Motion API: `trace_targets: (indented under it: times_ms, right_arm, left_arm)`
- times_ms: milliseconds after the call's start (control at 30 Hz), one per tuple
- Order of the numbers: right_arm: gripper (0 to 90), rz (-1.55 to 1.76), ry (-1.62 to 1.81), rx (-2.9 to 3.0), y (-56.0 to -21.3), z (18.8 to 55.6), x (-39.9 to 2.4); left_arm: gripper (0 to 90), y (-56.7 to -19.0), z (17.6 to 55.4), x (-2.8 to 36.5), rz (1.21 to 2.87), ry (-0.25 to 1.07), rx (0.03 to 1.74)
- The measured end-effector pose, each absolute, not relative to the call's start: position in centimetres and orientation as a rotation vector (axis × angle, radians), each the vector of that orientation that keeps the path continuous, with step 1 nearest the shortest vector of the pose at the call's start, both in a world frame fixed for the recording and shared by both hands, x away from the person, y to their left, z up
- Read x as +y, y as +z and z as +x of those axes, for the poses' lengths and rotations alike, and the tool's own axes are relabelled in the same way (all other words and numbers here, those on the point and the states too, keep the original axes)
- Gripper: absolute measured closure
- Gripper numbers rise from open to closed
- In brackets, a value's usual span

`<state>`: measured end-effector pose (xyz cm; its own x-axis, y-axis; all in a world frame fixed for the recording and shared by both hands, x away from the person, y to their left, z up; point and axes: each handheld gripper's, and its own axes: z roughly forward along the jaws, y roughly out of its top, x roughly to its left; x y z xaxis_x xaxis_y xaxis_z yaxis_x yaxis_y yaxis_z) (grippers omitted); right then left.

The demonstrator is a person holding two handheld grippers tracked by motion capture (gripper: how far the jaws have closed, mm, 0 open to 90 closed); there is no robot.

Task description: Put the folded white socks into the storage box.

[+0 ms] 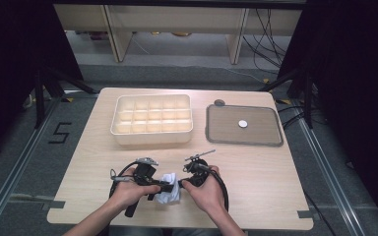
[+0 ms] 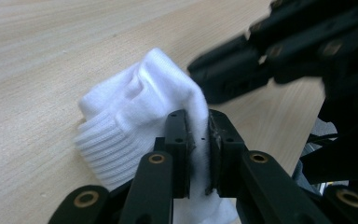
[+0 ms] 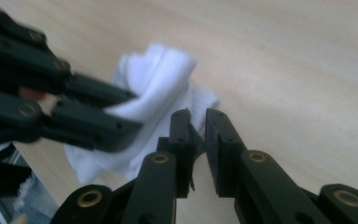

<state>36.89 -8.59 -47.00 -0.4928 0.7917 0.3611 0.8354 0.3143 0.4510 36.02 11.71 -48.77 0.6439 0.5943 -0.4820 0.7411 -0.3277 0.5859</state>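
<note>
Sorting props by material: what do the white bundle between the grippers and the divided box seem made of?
White bundle: soft knitted fabric, likely cotton, matte; a ribbed cuff suggests a sock. Divided box: cream, smooth, probably moulded plastic, judging by its thin even walls.

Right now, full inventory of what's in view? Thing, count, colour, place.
Table: 1, light wood, centre.
Compartment tray: 1, cream, far left of table.
Flat tray: 1, grey, far right of table.
Disc: 1, white, in the flat tray.
Round object: 1, dark, beyond the flat tray.
Sock: 1, white, near table edge, between the claws.
Left claw: 1, black, clamped on the sock.
Right claw: 1, black, narrow gap, beside the sock.
Hands: 2, near edge.
</note>
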Motion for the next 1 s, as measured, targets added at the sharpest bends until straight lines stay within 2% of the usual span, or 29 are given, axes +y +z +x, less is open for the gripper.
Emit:
trace_targets:
  times_ms: [200, 467, 567, 667, 800, 867, 1000]
  right_arm:
    - [76.6, -1.531, -0.99, -2.468, -45.5, 38.2, -8.2]
    - [71.5, -1.5, -1.003, -2.433, -45.7, 38.8, -7.5]
    - [72.3, -1.501, -0.987, -2.432, -45.9, 38.8, -7.3]
    - [78.2, -1.506, -0.943, -2.426, -46.3, 38.9, -7.0]
    - [82.9, -1.506, -0.925, -2.429, -46.7, 39.1, -7.2]
    - [83.1, -1.495, -0.948, -2.429, -46.7, 39.0, -7.3]
    - [83.0, -1.468, -0.963, -2.448, -47.0, 39.0, -7.5]
  left_arm:
    - [79.0, -48.7, 36.0, 11.6, 2.063, -0.209, 1.049]
    - [79.0, -48.6, 35.9, 11.4, 2.088, -0.189, 1.03]
    - [78.7, -48.6, 35.8, 11.3, 2.095, -0.18, 1.027]
    - [77.3, -48.7, 35.8, 11.3, 2.089, -0.18, 1.013]
    - [70.1, -48.3, 35.5, 11.4, 2.082, -0.18, 1.012]
    - [64.3, -47.9, 35.4, 11.7, 2.028, -0.21, 0.997]
    - [59.7, -46.0, 35.0, 13.0, 1.923, -0.192, 1.001]
